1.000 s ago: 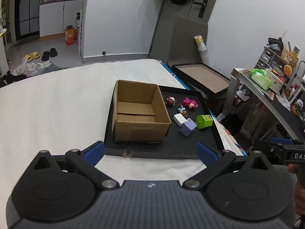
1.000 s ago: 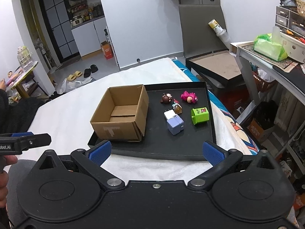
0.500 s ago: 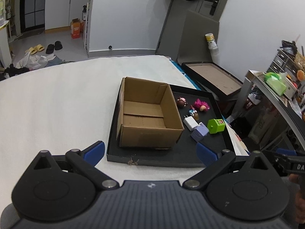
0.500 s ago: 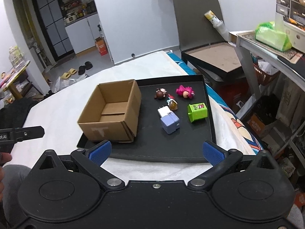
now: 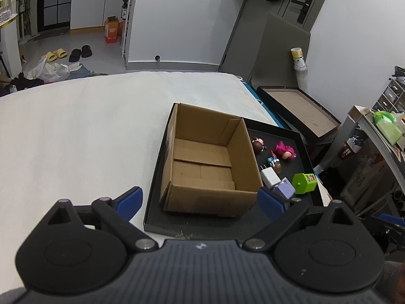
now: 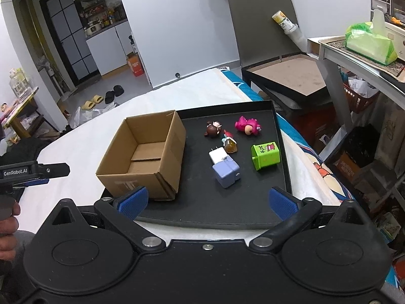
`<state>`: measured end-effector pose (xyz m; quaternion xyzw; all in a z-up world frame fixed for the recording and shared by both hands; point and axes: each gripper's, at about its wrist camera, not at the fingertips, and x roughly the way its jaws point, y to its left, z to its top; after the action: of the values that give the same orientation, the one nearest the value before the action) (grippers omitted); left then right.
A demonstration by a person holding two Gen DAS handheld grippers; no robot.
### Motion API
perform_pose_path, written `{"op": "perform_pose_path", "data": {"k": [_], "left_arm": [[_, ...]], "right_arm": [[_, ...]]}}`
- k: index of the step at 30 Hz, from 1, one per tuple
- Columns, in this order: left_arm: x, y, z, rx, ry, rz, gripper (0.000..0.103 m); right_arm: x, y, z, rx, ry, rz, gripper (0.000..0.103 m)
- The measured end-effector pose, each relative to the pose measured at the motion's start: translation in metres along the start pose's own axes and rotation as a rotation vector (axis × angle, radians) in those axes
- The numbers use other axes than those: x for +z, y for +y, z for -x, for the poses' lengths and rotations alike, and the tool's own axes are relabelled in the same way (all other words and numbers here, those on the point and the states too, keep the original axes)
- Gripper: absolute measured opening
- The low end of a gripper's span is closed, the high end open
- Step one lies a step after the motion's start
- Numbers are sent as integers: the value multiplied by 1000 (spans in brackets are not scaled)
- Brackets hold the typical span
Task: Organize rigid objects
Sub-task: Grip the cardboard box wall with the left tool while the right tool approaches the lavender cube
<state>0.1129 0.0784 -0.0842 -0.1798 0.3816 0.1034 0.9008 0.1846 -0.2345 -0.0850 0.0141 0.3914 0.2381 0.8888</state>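
Both views have drawn closer to the tray (image 6: 282,152) since a second ago. Left claw (image 5: 200,200) and right claw (image 6: 207,200) gape wide, holding nothing. Lower centre of the right view, the lilac cube (image 6: 226,172) looks light, hard and slick; I'd pinch its flat sides. The cardboard box (image 6: 141,157) sits empty at centre-left. "GenRobot.AI" is legible at far left.

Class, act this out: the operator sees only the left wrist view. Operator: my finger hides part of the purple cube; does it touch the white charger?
Observer: Yes, the purple cube rests against the white charger.
Operator: Is the right gripper holding anything?
Observer: No, the right gripper is open and empty.
Operator: Is tray space free before the cube?
Observer: Yes, the black tray is bare there.
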Motion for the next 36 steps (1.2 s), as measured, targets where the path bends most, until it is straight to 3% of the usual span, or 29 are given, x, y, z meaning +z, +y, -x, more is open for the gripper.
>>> {"op": "perform_pose_path", "data": {"k": [9, 15, 36], "left_arm": [[16, 8, -38, 8, 21, 35, 71], [22, 15, -67, 31, 37, 57, 67], [18, 44, -126, 10, 78, 121, 23]], "right_arm": [[4, -13, -26, -23, 37, -20, 95], [10, -16, -46, -46, 56, -2, 90], [26, -18, -122, -81, 156, 159, 89]]}}
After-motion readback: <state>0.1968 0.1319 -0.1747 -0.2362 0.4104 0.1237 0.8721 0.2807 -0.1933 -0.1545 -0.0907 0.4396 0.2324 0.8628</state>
